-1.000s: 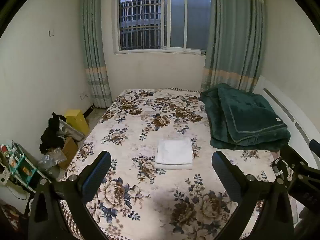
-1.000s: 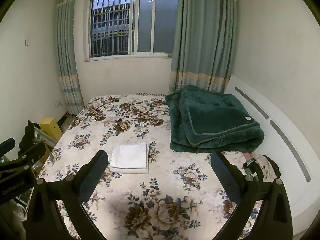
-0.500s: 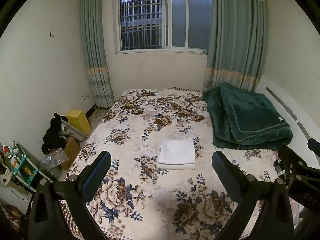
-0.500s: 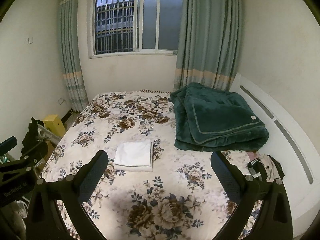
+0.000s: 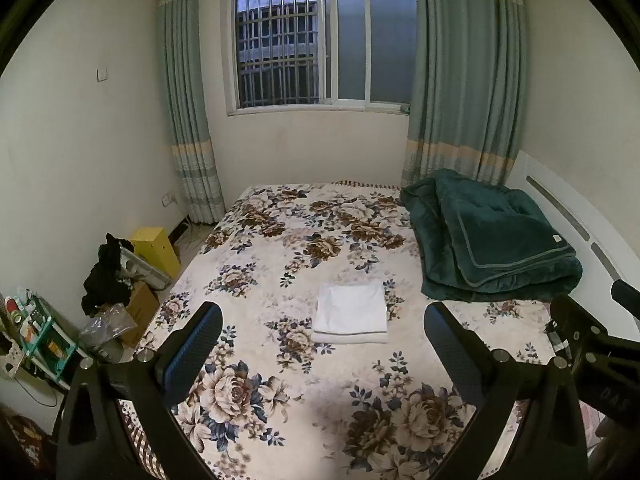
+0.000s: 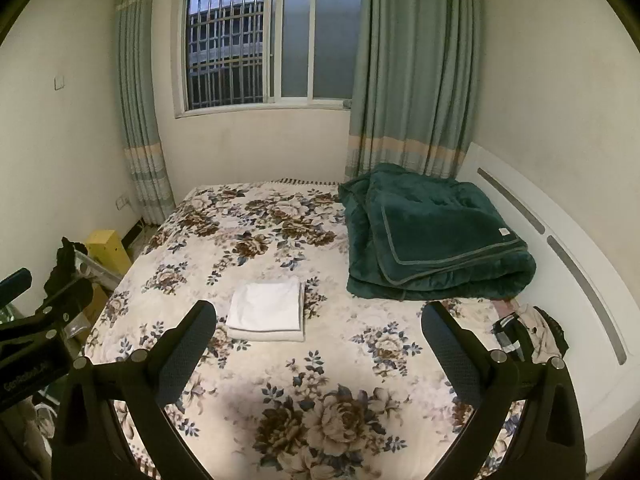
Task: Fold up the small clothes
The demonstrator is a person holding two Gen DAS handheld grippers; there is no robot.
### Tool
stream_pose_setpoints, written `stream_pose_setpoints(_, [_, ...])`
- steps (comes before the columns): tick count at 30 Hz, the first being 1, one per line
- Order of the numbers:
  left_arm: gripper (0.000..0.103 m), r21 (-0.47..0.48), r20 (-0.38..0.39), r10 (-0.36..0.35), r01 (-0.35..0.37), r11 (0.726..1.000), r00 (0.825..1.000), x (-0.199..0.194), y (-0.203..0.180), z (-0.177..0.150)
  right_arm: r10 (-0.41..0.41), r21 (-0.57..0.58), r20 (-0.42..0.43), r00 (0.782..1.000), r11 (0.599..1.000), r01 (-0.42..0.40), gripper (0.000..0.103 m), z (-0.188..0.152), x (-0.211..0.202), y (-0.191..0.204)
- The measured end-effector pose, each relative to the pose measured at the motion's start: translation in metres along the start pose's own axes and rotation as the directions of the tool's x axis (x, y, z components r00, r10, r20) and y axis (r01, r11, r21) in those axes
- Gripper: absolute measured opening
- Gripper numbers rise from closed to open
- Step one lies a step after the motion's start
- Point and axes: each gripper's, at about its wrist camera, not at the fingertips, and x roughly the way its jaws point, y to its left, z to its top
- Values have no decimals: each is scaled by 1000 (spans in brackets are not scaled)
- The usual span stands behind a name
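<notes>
- White folded cloth (image 5: 351,313), a flat rectangular stack of soft fabric, lies on the floral bedspread (image 5: 280,400) about mid-bed, nearer the foot edge than the window end (I see at least two layers at its near edge).
- In the right wrist view that same white cloth (image 6: 266,311) sits left of centre, well apart from everything else on the bed.
- My left gripper (image 5: 322,344) hangs over the foot edge of the bed, its two black fingers spread wide with nothing between them; the cloth shows in the gap, but farther up the bed and untouched.
- My right gripper (image 6: 318,340) is likewise released, fingers far apart over the floral bedspread (image 6: 340,400), holding nothing.
- A dark green folded plush blanket (image 5: 492,240) is piled at the right edge of the bed, against the white headboard (image 5: 568,216); a small white label sits at its far right corner.
- Some crumpled clothing, dark and light mixed (image 6: 532,332), lies by the right edge near the headboard (I cannot tell what pieces).
- Beside the left edge of the bed, on the floor: a yellow box (image 5: 156,246), a black garment (image 5: 106,276) draped over clutter, and a brown cardboard box (image 5: 140,312).
- Beyond the bed's far end stands a barred window (image 5: 320,44) between grey-green striped curtains (image 5: 460,80).
</notes>
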Motion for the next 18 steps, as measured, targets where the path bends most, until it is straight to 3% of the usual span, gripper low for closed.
stream_pose_setpoints(18, [103, 9, 12, -4, 4, 1000, 1000, -2, -7, 0, 8, 3, -5, 1000, 1000, -8, 103, 1, -1, -4])
